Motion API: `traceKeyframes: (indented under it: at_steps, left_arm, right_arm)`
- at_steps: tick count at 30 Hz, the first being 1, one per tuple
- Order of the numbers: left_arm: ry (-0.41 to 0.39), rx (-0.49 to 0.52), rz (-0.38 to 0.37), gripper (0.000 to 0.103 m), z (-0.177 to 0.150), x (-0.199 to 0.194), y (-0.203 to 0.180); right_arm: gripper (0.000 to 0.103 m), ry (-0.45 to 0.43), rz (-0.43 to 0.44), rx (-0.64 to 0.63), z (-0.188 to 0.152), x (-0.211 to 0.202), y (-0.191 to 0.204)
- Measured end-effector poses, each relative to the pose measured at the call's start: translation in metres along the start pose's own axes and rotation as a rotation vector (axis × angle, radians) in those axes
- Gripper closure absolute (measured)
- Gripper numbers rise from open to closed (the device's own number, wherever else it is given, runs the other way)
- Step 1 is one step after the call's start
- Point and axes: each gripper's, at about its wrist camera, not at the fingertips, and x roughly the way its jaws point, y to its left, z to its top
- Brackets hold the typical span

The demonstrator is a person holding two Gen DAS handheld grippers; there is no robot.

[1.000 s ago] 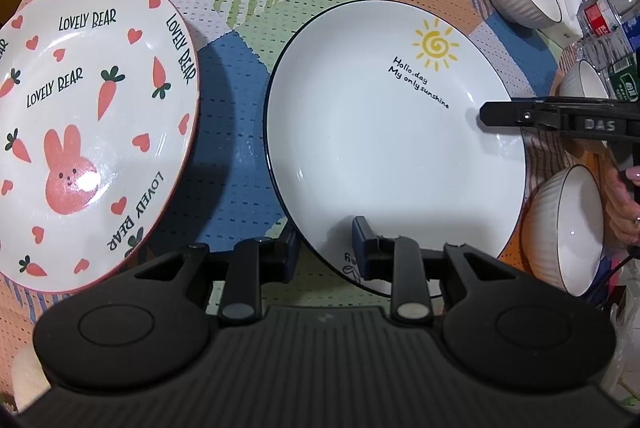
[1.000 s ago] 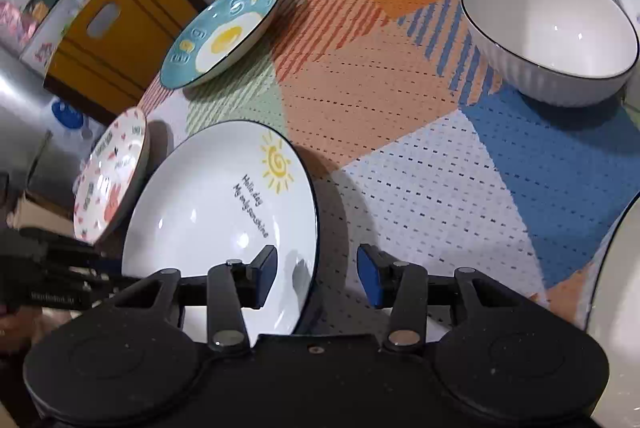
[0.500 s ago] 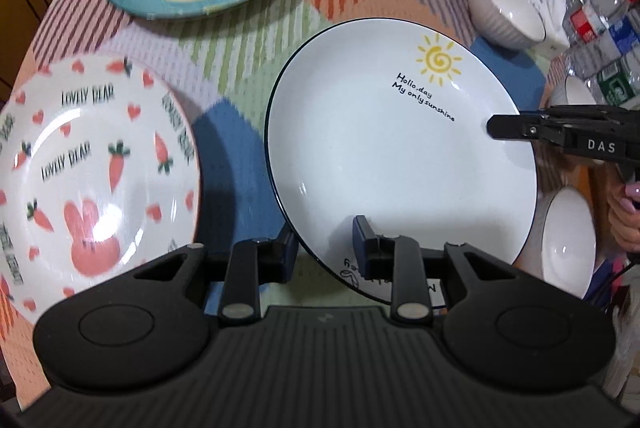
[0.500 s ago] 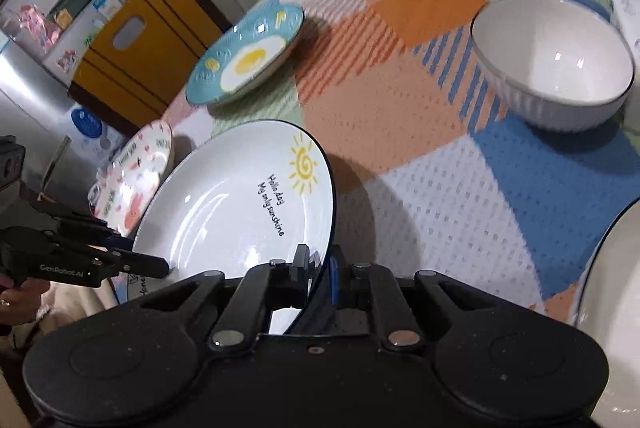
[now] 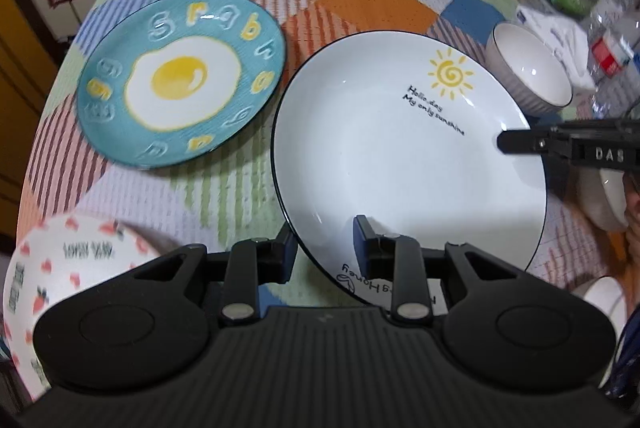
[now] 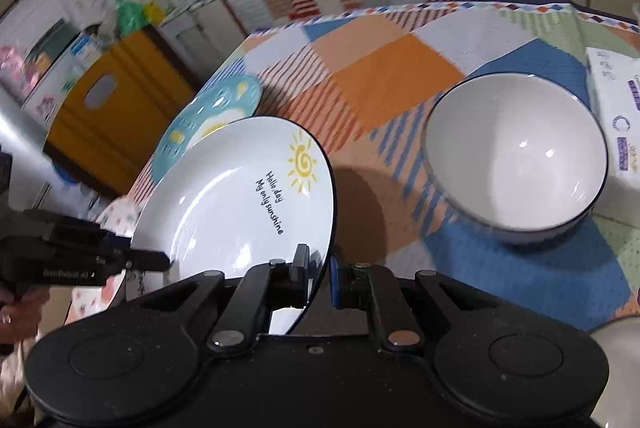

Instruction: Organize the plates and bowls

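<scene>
A white sun plate (image 5: 404, 164) (image 6: 240, 196) with a dark rim is lifted off the patchwork tablecloth. My left gripper (image 5: 325, 248) is shut on its near edge, and it shows in the right wrist view (image 6: 152, 262). My right gripper (image 6: 319, 278) is shut on its right edge, and it shows in the left wrist view (image 5: 508, 140). A teal fried-egg plate (image 5: 180, 80) (image 6: 208, 116) lies to the left. A white carrot-and-bunny plate (image 5: 60, 268) lies at the near left.
A white ribbed bowl (image 6: 516, 156) (image 5: 528, 72) stands on the cloth to the right. Two more bowls (image 5: 612, 196) sit at the right edge. Bottles (image 5: 612, 40) and a white packet (image 6: 616, 116) lie at the far right. An orange cabinet (image 6: 108, 116) stands beyond the table.
My right gripper closed on the sun plate's edge. Both grippers have raised the plate and carried it away from the bunny plate, toward the teal plate.
</scene>
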Motion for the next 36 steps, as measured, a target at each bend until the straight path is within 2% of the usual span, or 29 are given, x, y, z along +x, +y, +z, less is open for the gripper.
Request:
traceKeyframes:
  at_steps: [8, 14, 17, 20, 24, 27, 28, 30, 36]
  left_arm:
    - [0.029, 0.026, -0.001, 0.075, 0.007, 0.027, -0.004]
    - [0.035, -0.001, -0.010, 0.075, 0.005, 0.032, -0.006]
    - [0.042, -0.022, -0.026, 0.074, 0.003, 0.033, -0.001]
    - [0.035, 0.012, 0.008, 0.073, -0.001, 0.024, -0.005]
    - [0.028, 0.074, 0.039, 0.069, -0.007, 0.003, -0.008]
    - [0.024, 0.111, 0.065, 0.065, -0.012, -0.015, -0.012]
    - [0.019, 0.120, 0.072, 0.062, -0.015, -0.021, -0.012]
    - [0.012, 0.131, 0.077, 0.062, -0.019, -0.033, -0.012]
    - [-0.011, 0.145, 0.095, 0.055, -0.034, -0.071, -0.007]
  right_arm:
    - [0.087, 0.000, -0.065, 0.049, -0.009, 0.021, -0.016]
    - [0.082, 0.018, -0.172, -0.015, -0.006, 0.024, -0.006]
    - [0.077, 0.059, -0.220, -0.063, -0.001, 0.028, 0.006]
    - [0.074, 0.085, -0.270, -0.088, 0.000, 0.029, 0.015]
    - [0.059, 0.074, -0.305, -0.127, -0.005, 0.013, 0.035]
    - [0.054, 0.047, -0.281, -0.133, -0.009, -0.006, 0.049]
    - [0.049, 0.038, -0.274, -0.131, -0.010, -0.011, 0.054]
    - [0.046, 0.013, -0.260, -0.139, -0.012, -0.022, 0.065]
    - [0.041, -0.037, -0.218, -0.186, -0.021, -0.054, 0.104]
